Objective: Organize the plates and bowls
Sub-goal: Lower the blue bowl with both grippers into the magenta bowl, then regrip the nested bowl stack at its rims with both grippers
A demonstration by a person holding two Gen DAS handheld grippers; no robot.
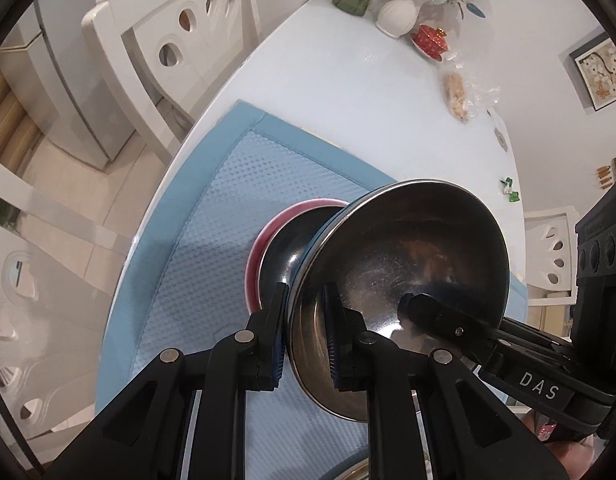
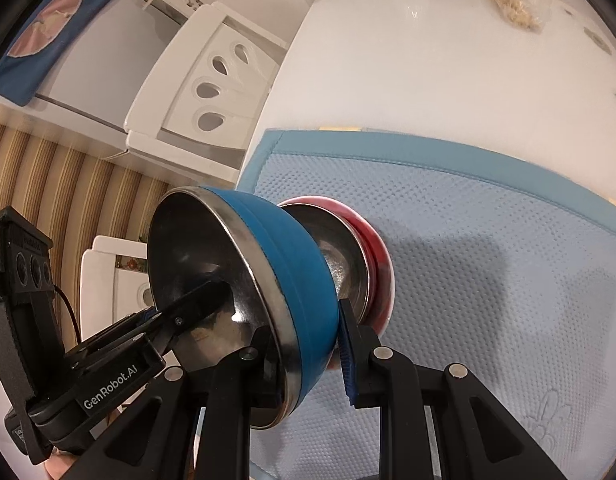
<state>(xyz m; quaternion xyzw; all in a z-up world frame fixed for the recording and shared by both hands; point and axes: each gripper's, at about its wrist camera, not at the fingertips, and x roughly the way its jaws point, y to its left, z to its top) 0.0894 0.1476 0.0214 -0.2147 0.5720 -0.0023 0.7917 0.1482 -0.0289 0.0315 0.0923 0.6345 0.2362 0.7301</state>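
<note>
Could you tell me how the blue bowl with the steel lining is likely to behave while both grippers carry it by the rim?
The blue bowl looks rigid, so it probably won't flex. Its polished rim may slip, since the left gripper and right gripper each pinch only a narrow strip. Held tilted above the red bowl, it could clatter if released.

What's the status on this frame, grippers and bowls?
Left gripper and right gripper both shut on the blue bowl rim, opposite sides. Blue bowl tilted, above the red bowl on the blue mat. Nothing in the way.
</note>
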